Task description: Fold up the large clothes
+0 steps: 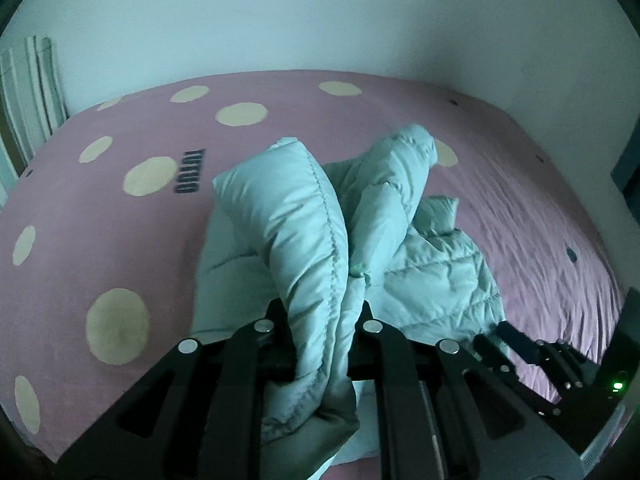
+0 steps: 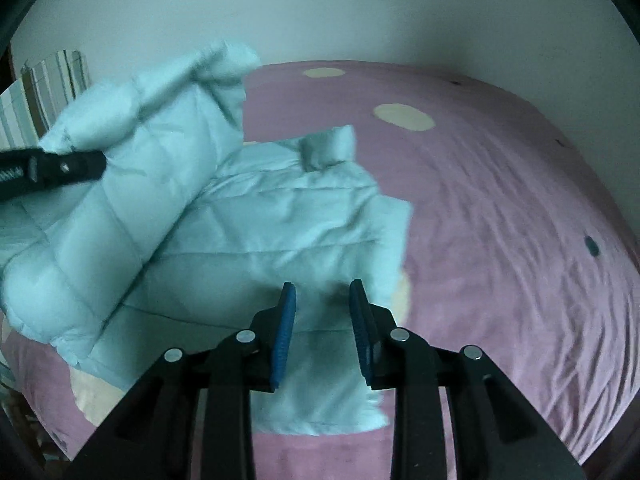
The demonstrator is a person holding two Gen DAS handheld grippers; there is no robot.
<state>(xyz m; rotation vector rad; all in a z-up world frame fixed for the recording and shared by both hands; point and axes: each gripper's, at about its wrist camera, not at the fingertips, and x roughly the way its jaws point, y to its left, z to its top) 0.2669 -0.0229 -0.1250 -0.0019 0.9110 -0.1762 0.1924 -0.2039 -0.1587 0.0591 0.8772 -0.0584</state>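
Note:
A pale mint quilted puffer jacket (image 1: 292, 208) lies crumpled on a pink bed cover (image 1: 120, 240) with cream dots. My left gripper (image 1: 324, 312) is shut on a stitched edge of the jacket, and that flap hangs lifted off the bed. In the right wrist view the lifted flap (image 2: 132, 152) rises at the left, with the left gripper (image 2: 80, 166) clamped on it. My right gripper (image 2: 322, 292) is open, its blue pads (image 2: 286, 332) apart above the flat part of the jacket (image 2: 280, 216), gripping nothing. It also shows at the lower right of the left wrist view (image 1: 516, 340).
A white wall runs behind the bed. Striped fabric (image 1: 28, 92) hangs at the far left, also seen as the striped fabric (image 2: 52, 76) in the right wrist view. A dark object (image 1: 628, 164) sits at the right edge. Wrinkled pink cover (image 2: 500, 220) stretches to the jacket's right.

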